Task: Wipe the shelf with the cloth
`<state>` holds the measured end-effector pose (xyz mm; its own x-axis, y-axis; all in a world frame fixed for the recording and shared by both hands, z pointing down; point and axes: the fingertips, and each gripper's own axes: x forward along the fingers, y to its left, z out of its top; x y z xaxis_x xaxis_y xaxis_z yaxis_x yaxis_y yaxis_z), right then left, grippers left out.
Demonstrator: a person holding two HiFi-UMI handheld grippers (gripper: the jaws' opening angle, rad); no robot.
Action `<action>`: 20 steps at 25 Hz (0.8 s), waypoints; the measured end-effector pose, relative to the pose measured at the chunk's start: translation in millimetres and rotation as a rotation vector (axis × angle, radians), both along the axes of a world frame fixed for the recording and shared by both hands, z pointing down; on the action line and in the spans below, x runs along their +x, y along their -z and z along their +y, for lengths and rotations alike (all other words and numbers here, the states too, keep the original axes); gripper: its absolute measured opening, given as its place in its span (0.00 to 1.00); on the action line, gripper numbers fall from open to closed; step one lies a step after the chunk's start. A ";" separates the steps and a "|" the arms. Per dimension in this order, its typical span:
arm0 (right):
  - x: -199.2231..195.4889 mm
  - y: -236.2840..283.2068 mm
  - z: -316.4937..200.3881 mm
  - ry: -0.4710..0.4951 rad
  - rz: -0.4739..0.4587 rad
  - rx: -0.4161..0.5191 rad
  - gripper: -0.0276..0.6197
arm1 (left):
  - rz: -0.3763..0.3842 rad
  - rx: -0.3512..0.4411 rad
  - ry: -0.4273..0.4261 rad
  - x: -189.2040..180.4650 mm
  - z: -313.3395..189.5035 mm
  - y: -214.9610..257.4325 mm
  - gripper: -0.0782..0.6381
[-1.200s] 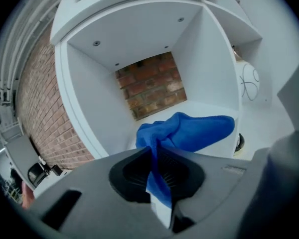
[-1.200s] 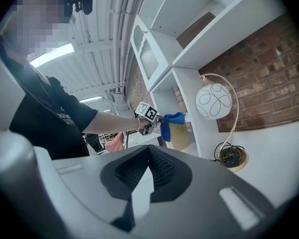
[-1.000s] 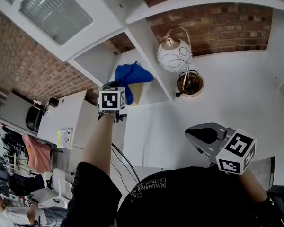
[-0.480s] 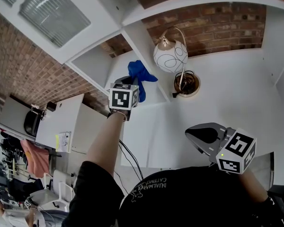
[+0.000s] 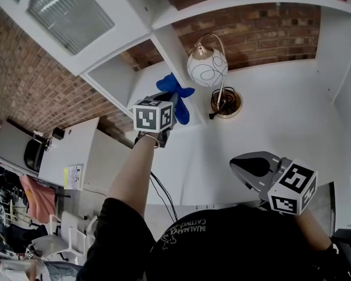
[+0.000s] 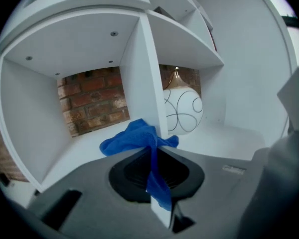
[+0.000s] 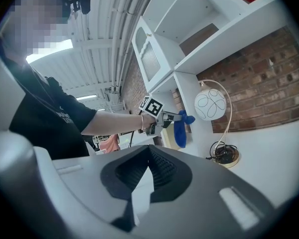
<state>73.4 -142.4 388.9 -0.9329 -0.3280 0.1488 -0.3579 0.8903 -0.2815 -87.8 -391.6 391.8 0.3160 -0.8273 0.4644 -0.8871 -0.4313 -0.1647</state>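
Cloth point(image 6: 134, 139) clamped in left hand-held gripper point(image 6: 153, 154), bunched past jaws by shelf point(image 6: 84, 156); right hand-held gripper point(image 7: 148, 156) closed.

The head view looks over both arms toward the white shelf point(image 5: 169, 45). The left gripper view sits close, facing one bay; the right gripper view stands well back — seemingly lower. All share the round lamp point(image 5: 207, 69).

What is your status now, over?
Left gripper shut on blue cloth; right gripper shut, empty, held low. Cloth at front edge of the shelf divider. Globe lamp close beyond it, mind it.
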 end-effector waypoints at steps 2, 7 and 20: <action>-4.2 2.3 5.6 0.002 0.008 0.018 0.05 | 0.163 -0.001 -0.056 11.9 18.2 2.6 0.15; -22.2 11.1 21.7 0.021 0.036 0.059 0.06 | 0.411 0.049 -0.244 54.7 81.9 24.3 0.15; -79.0 29.8 92.8 -0.037 0.101 0.121 0.06 | 0.366 0.256 -0.148 3.9 332.4 62.0 0.15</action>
<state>-5.6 -49.5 359.0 -0.9020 -0.3835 0.1984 -0.4124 0.9011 -0.1335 -83.9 -59.2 329.8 0.5441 -0.8344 0.0877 -0.8387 -0.5437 0.0301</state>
